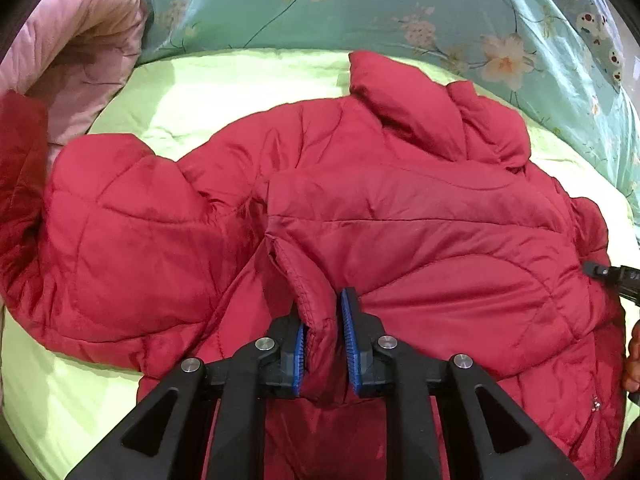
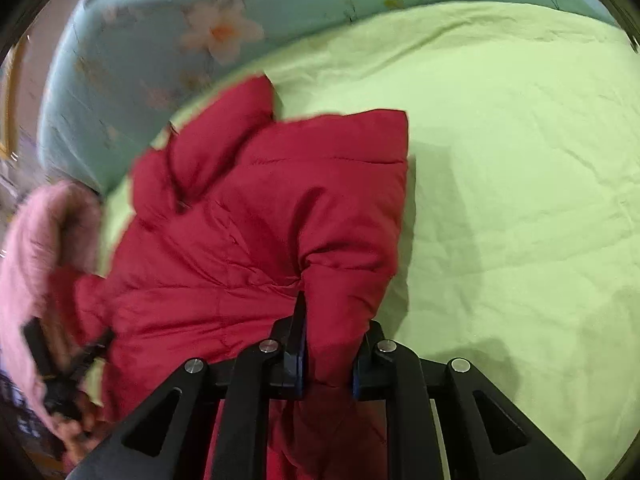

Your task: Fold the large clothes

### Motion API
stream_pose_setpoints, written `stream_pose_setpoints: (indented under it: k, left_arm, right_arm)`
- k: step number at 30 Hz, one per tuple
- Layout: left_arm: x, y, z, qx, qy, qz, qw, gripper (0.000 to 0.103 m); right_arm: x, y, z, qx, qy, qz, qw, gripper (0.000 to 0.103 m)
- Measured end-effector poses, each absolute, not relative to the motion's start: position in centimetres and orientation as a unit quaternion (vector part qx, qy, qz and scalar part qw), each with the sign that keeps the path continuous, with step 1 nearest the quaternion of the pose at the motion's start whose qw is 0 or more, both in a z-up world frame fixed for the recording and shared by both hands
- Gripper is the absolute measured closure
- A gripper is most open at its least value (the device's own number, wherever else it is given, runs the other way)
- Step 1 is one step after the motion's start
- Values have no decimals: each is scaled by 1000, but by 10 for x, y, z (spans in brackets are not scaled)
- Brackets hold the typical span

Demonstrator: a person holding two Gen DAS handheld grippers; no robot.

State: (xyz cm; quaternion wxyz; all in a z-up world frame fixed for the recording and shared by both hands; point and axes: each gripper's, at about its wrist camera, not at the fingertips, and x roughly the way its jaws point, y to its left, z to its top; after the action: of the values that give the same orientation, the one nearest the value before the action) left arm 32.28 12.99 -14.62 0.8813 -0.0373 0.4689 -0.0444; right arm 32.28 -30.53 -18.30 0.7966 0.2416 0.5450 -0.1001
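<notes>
On green bedsheet, left gripper and right gripper pinching red jacket edges, open sheet rightward.

Both fisheye views look steeply down along their own claws, close above the red puffer jacket on the light green sheet. Beyond each claw both share the jacket, sheet and floral teal quilt.

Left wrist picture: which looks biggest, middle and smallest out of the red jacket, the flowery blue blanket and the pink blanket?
1. Red jacket, biggest, though it is nearest the camera.
2. Flowery blue blanket.
3. Pink blanket, smallest, partly cut off.
</notes>
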Motion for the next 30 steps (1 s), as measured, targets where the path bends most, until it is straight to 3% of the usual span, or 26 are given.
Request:
stream_pose_setpoints:
  k: [4,11,14,19,23,27,30]
  left_arm:
    - [322,130,-147,-19,467,-43,883,86]
    - [322,123,-147,-16,468,-40,883,85]
    - [322,125,-147,-17,469,-37,882,81]
    - [319,133,-147,-16,473,-41,880,72]
    - [309,148,-137,-35,481,-54,874,69]
    - [287,174,-115,-41,463,-45,884,56]
    - [271,201,-102,-47,449,-16,892,56]
  right_arm:
    - [326,-297,-182,224,544,-126,798,64]
    - [304,-266,-109,176,471,-110,857,64]
    - [317,-239,-119,160,500,-65,849,67]
    - [337,-232,-183,146,563,-78,810,67]
    - [338,-233,-175,148,559,-82,812,66]
    - [331,-233,-160,170,548,-68,816,63]
    - [327,-228,-147,180,531,-47,827,63]
